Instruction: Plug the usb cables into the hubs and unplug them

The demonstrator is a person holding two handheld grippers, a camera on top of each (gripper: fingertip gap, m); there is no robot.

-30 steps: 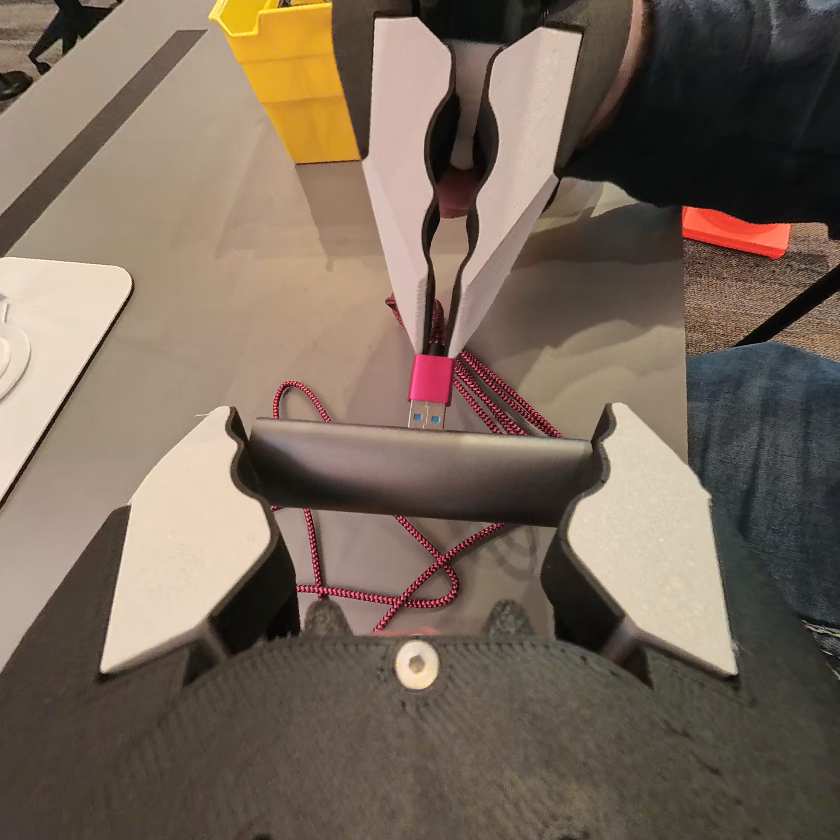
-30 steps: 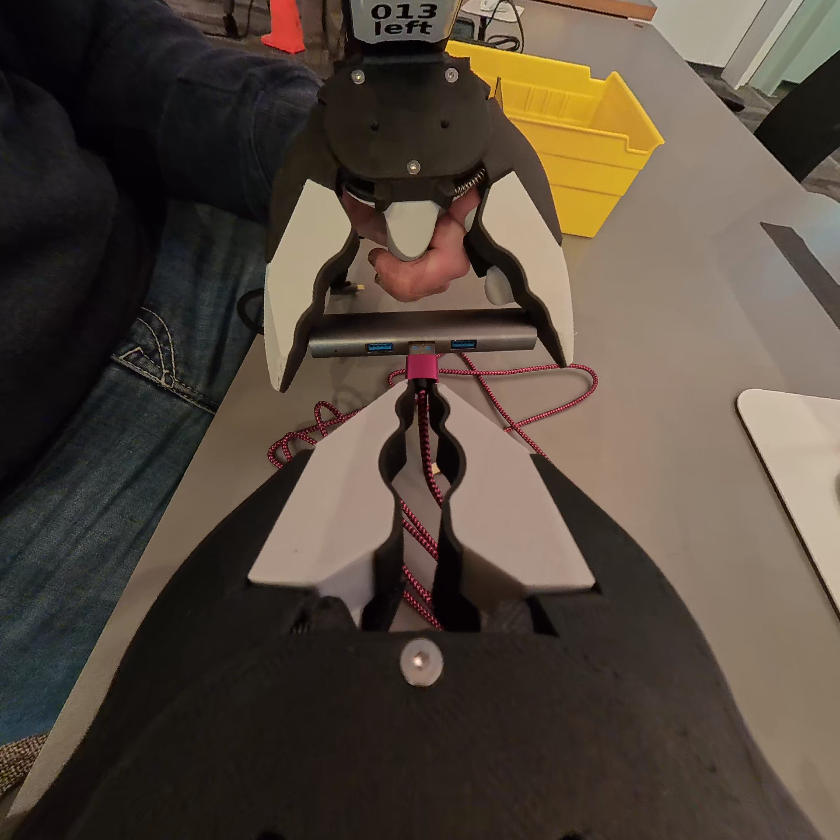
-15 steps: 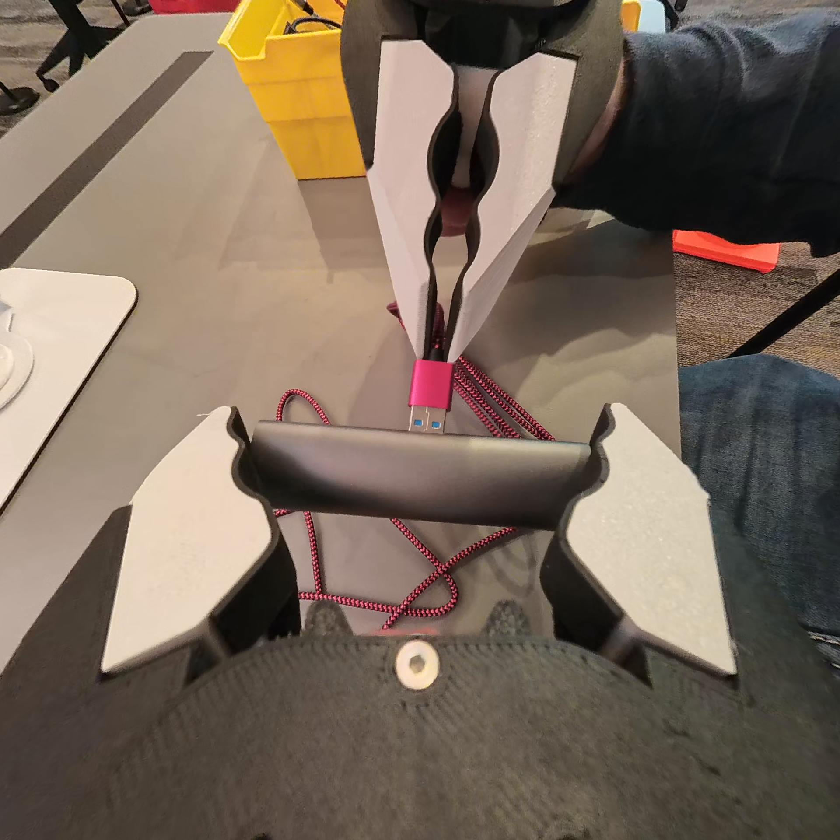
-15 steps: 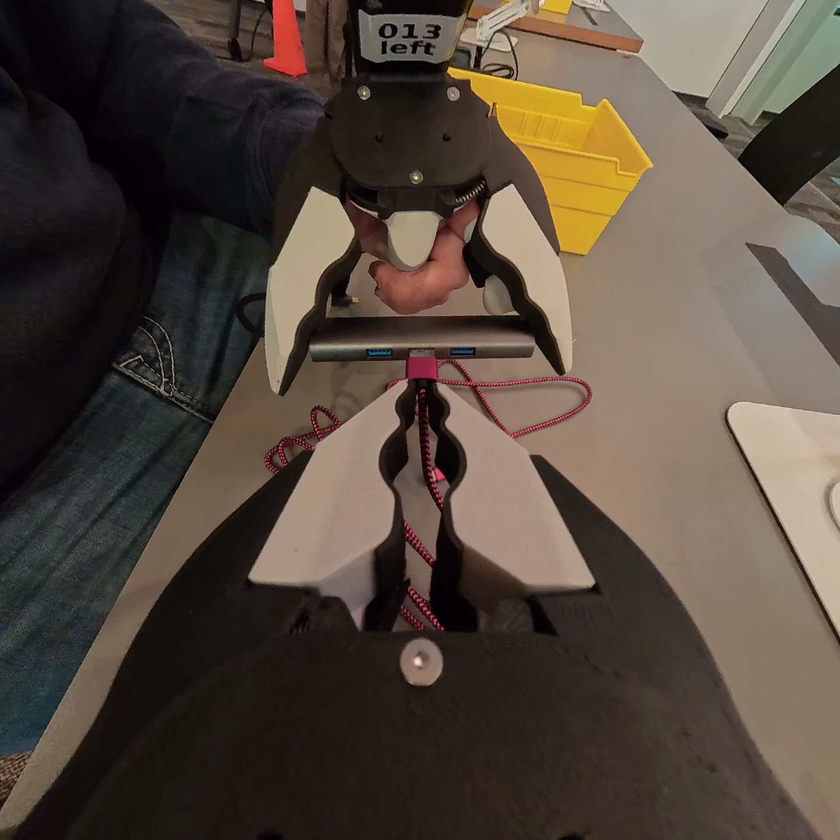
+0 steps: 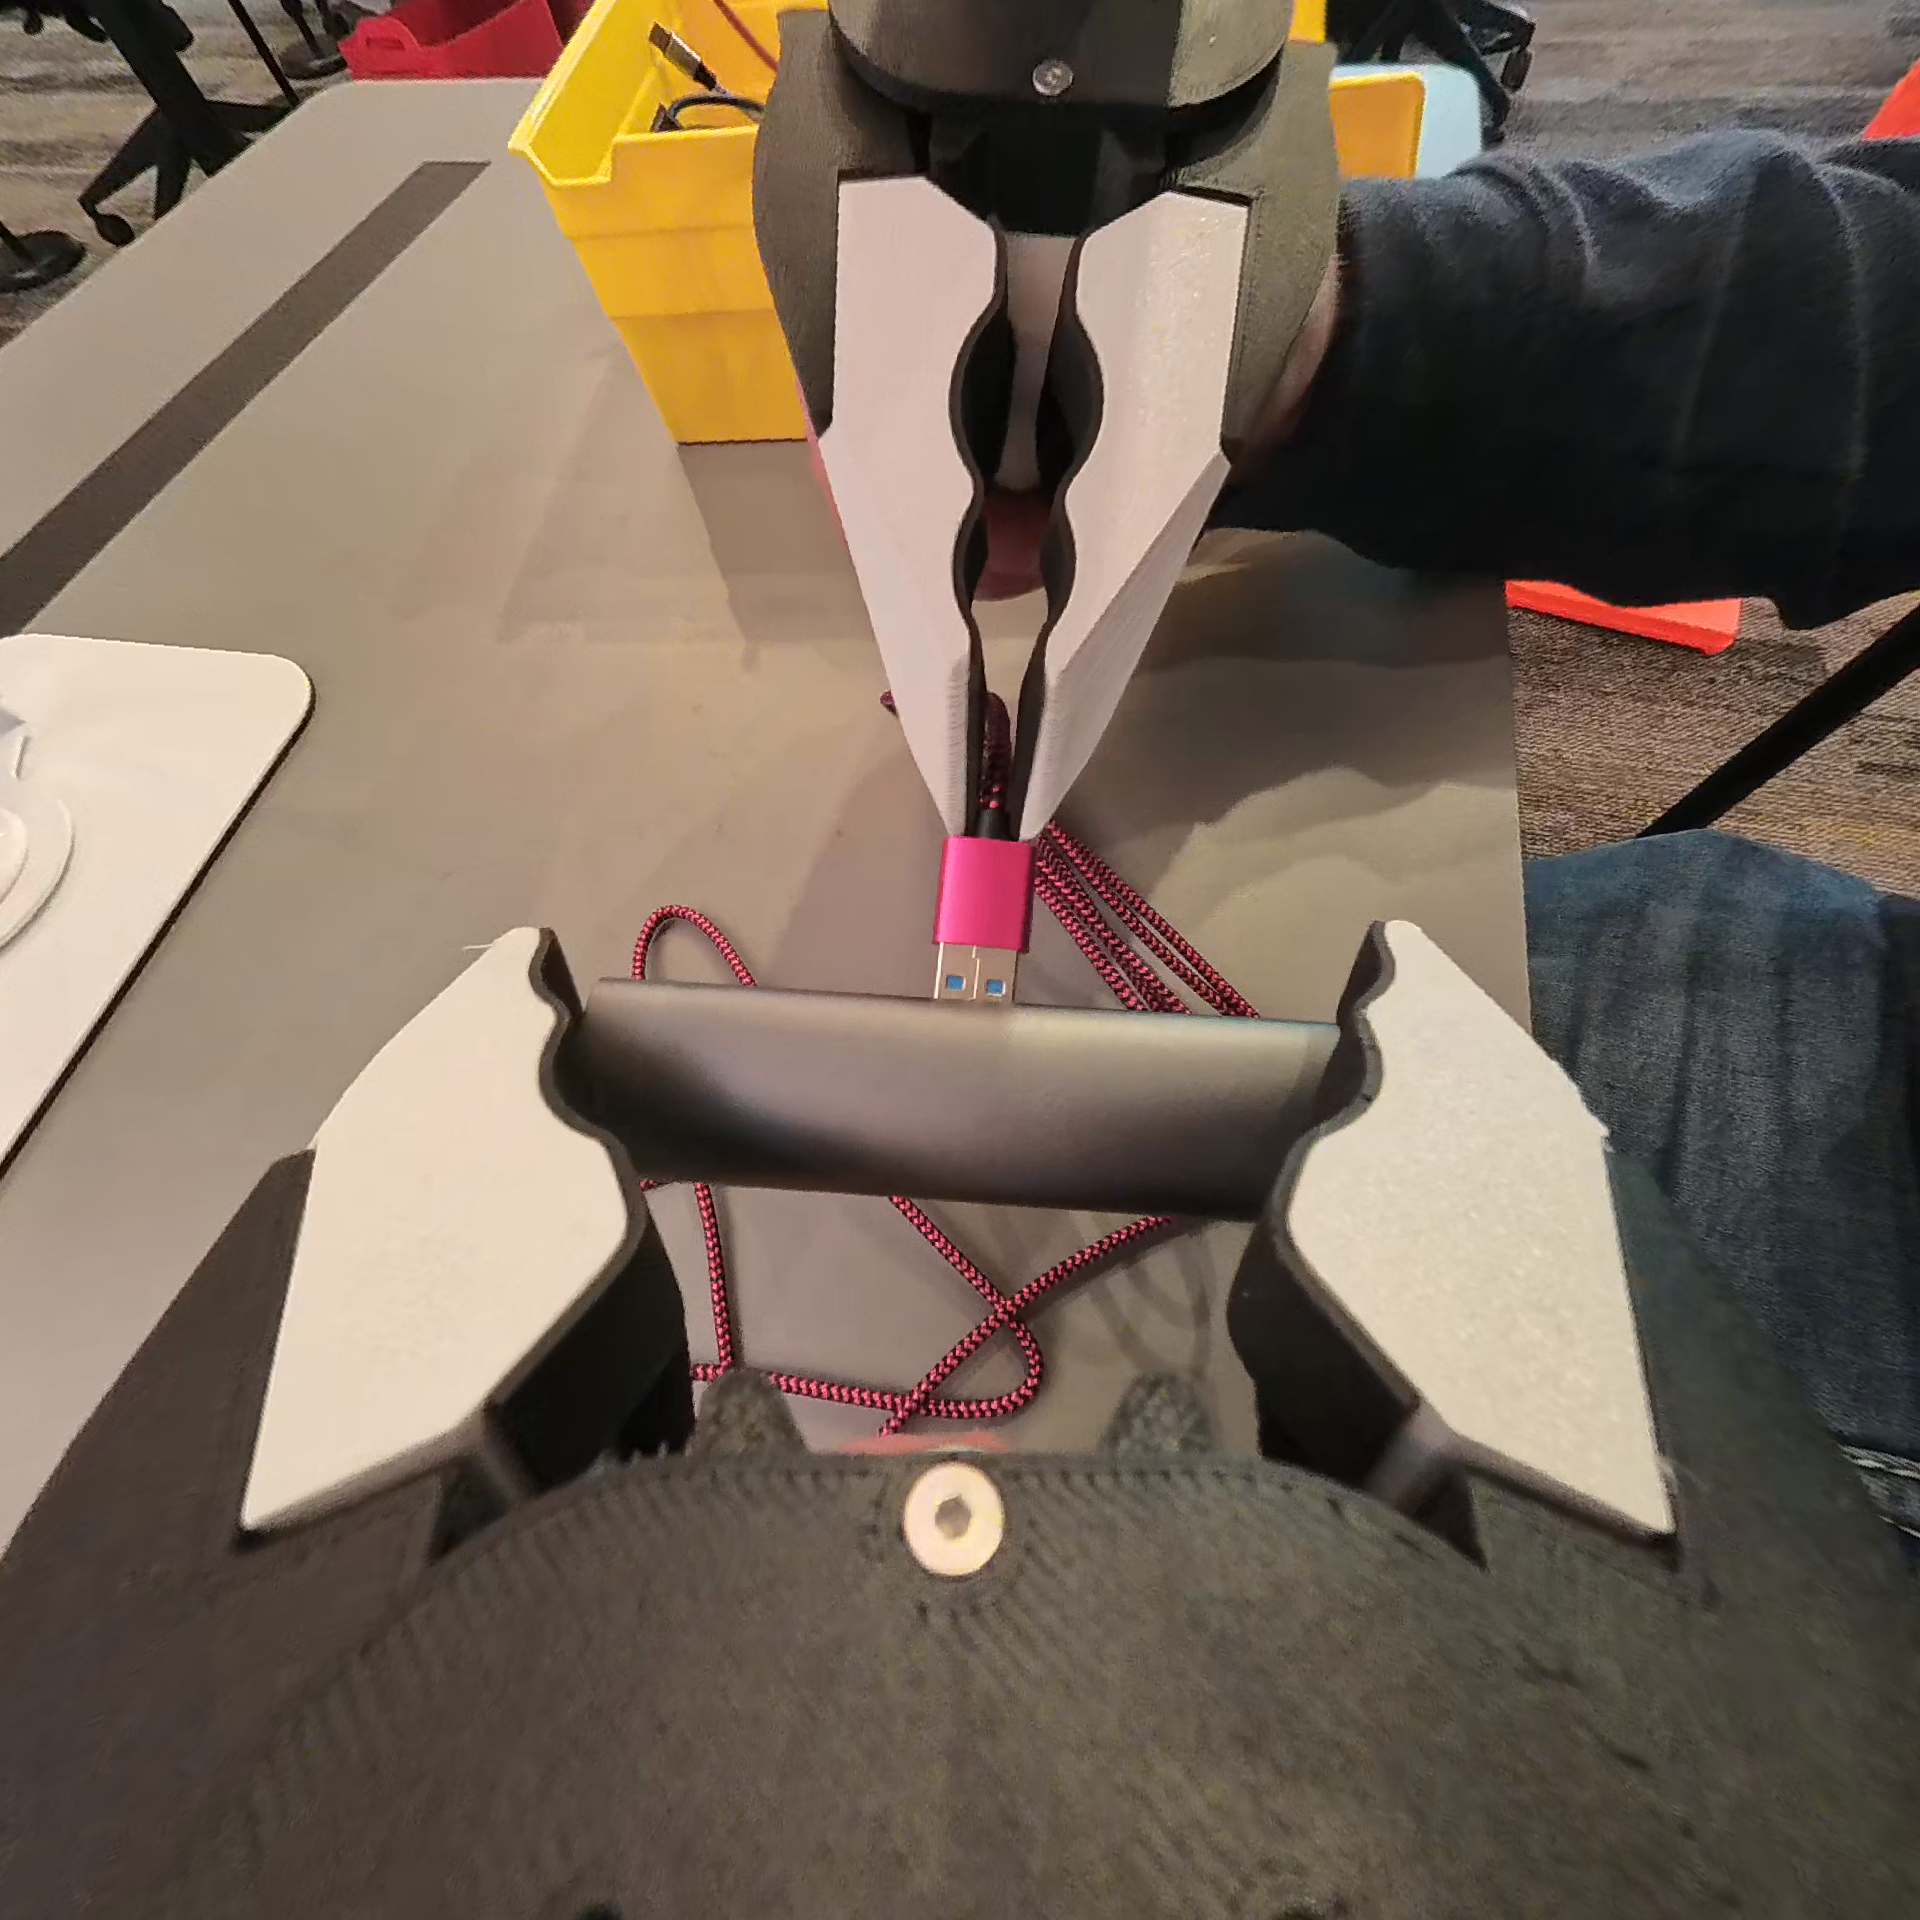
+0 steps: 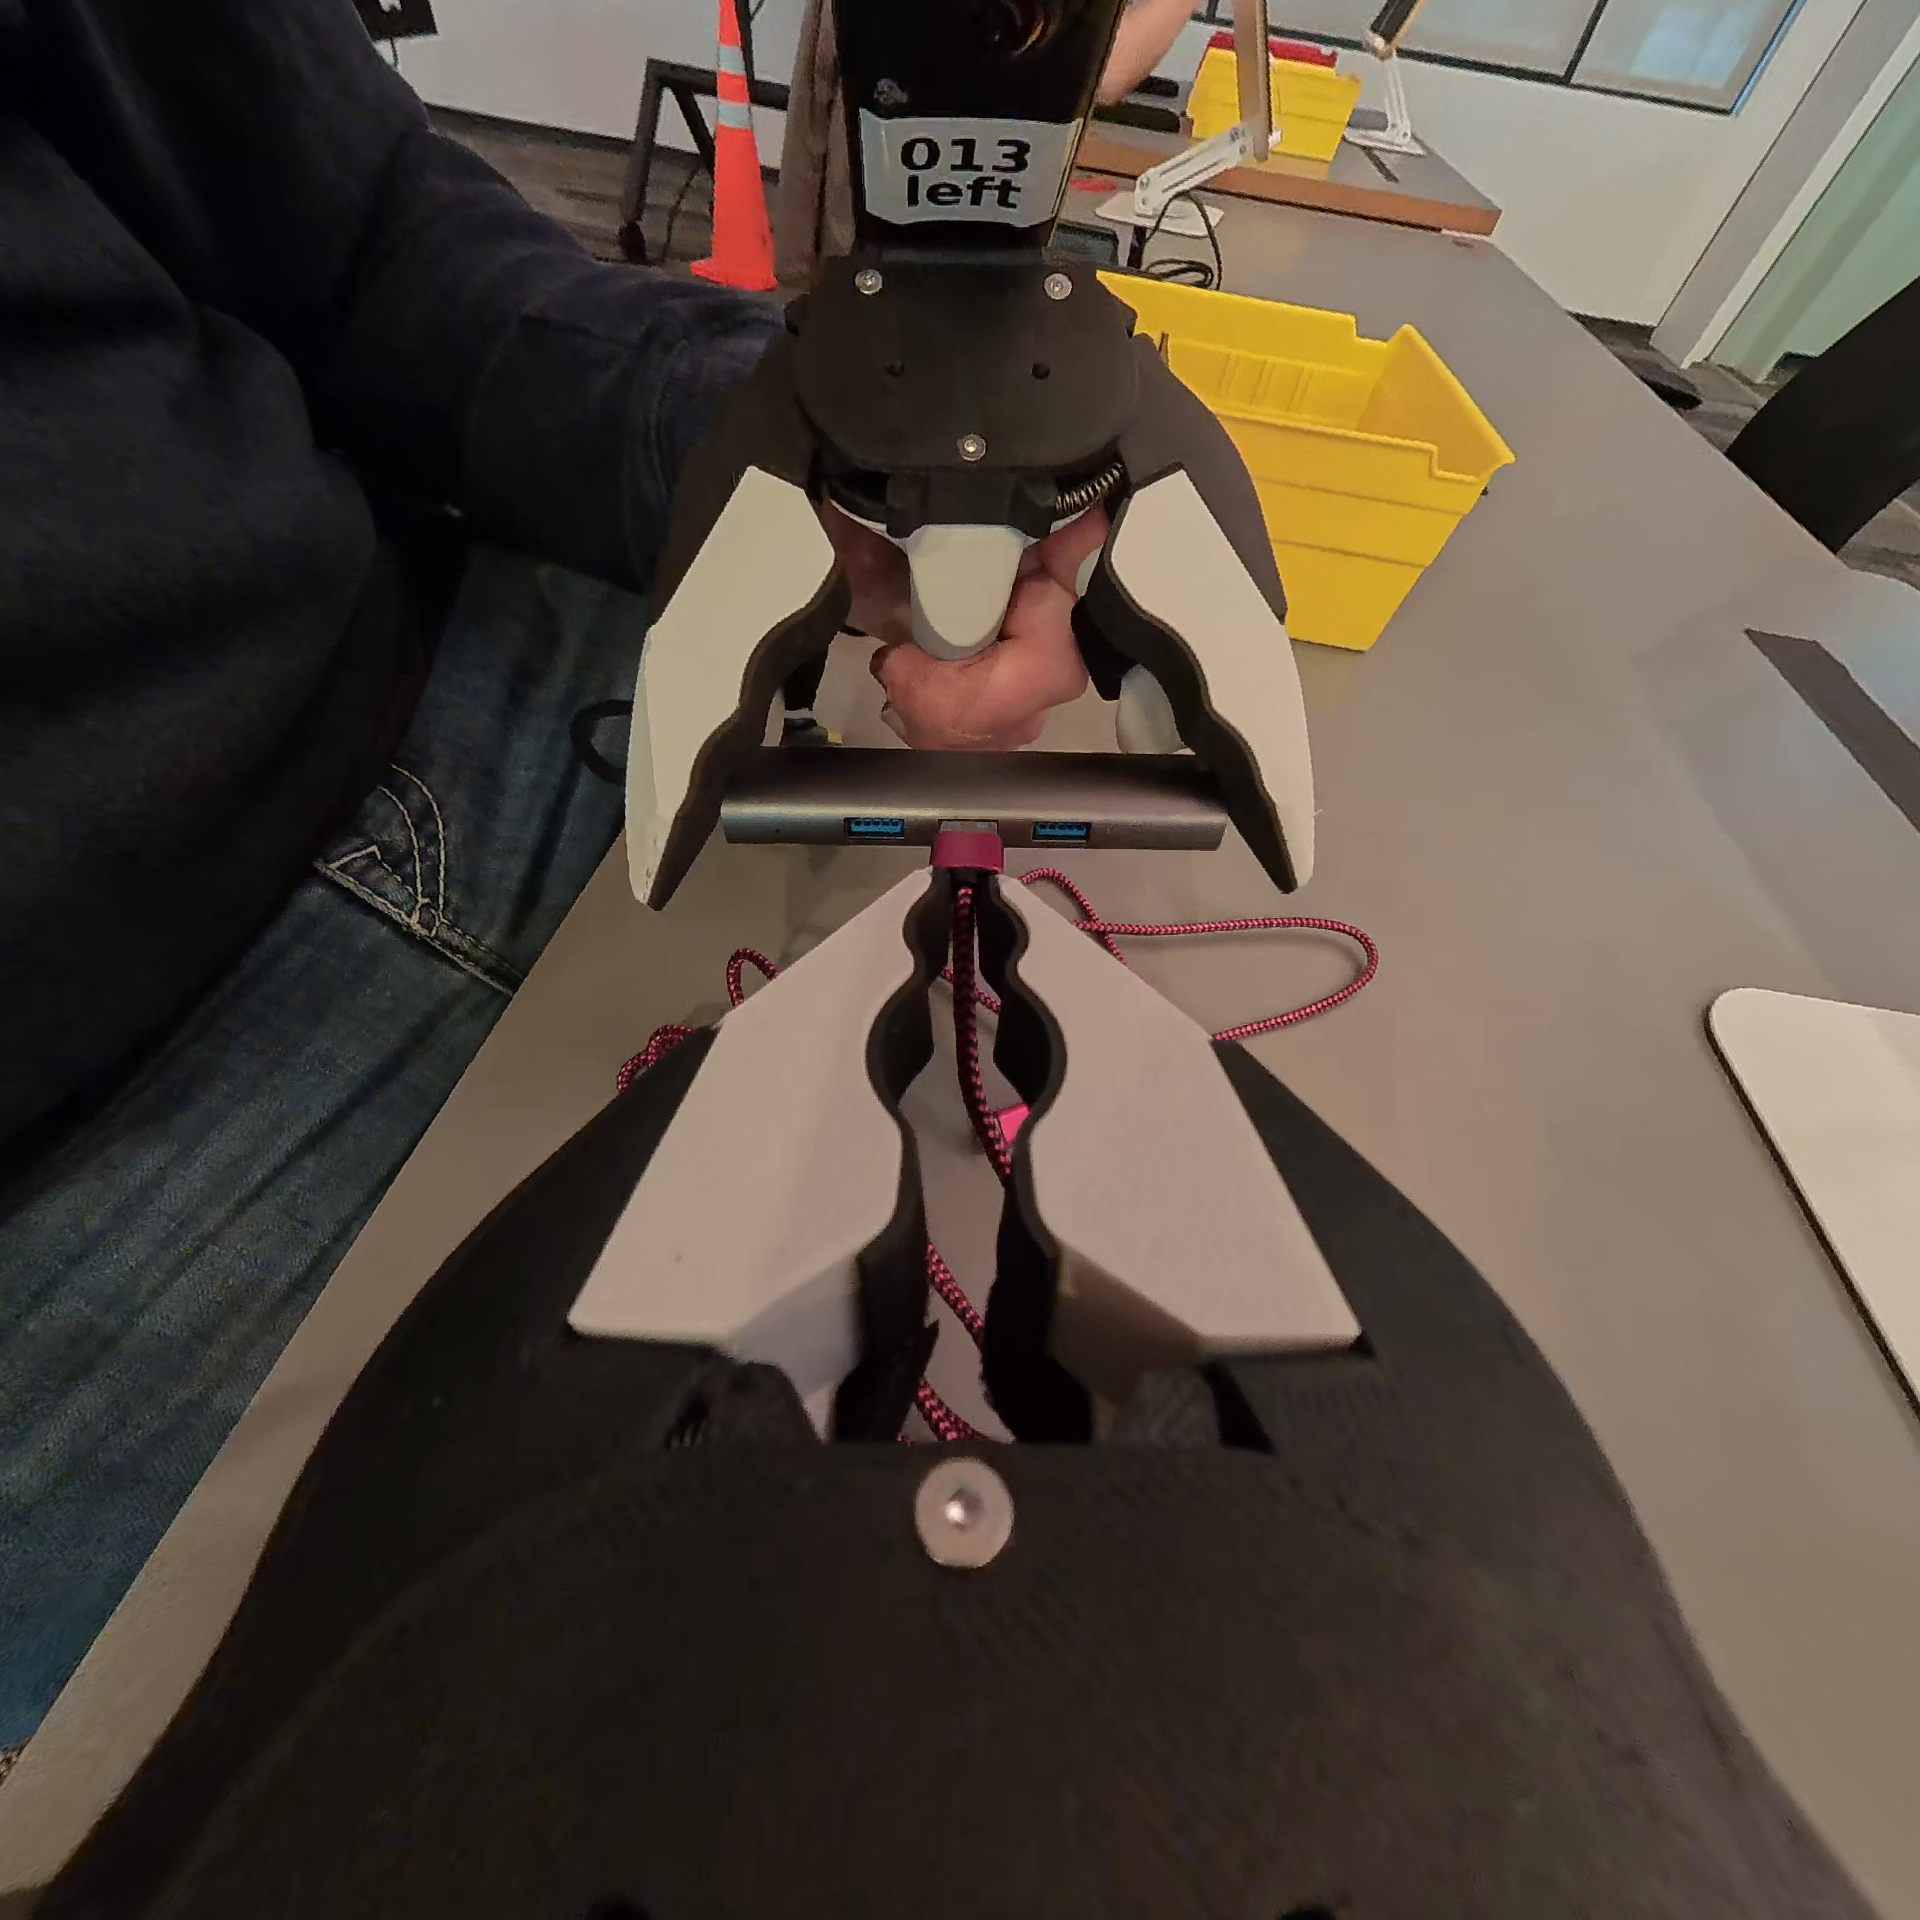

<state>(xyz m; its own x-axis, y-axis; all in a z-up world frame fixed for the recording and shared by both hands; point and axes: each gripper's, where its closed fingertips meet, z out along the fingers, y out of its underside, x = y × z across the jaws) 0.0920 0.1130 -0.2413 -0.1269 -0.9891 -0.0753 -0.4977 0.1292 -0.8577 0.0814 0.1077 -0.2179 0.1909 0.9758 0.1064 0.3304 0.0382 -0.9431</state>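
My left gripper (image 5: 954, 940) is shut on the ends of a dark grey USB hub (image 5: 956, 1091) and holds it crosswise above the grey table (image 5: 499, 644). My right gripper (image 5: 989, 821) faces it, shut on the pink braided cable (image 6: 966, 987) just behind its pink USB plug (image 5: 984, 899). The plug's metal tip (image 5: 974, 982) sits at the hub's middle port, with part of the metal showing. In the right wrist view the plug (image 6: 966, 850) sits between two blue ports of the hub (image 6: 1143, 826). The rest of the cable (image 5: 935, 1351) lies looped on the table.
A yellow bin (image 5: 665, 260) stands on the table behind the right gripper. A white board (image 5: 125, 790) lies at the table's side. The person's leg in jeans (image 5: 1714, 1039) is at the table edge. An orange cone (image 6: 738, 177) stands on the floor beyond. Left and right tips are no more than a few centimetres apart.
Both grippers keep their grips and have tilted up a little together, so more of the room shows. The plug stays at the hub's middle port.
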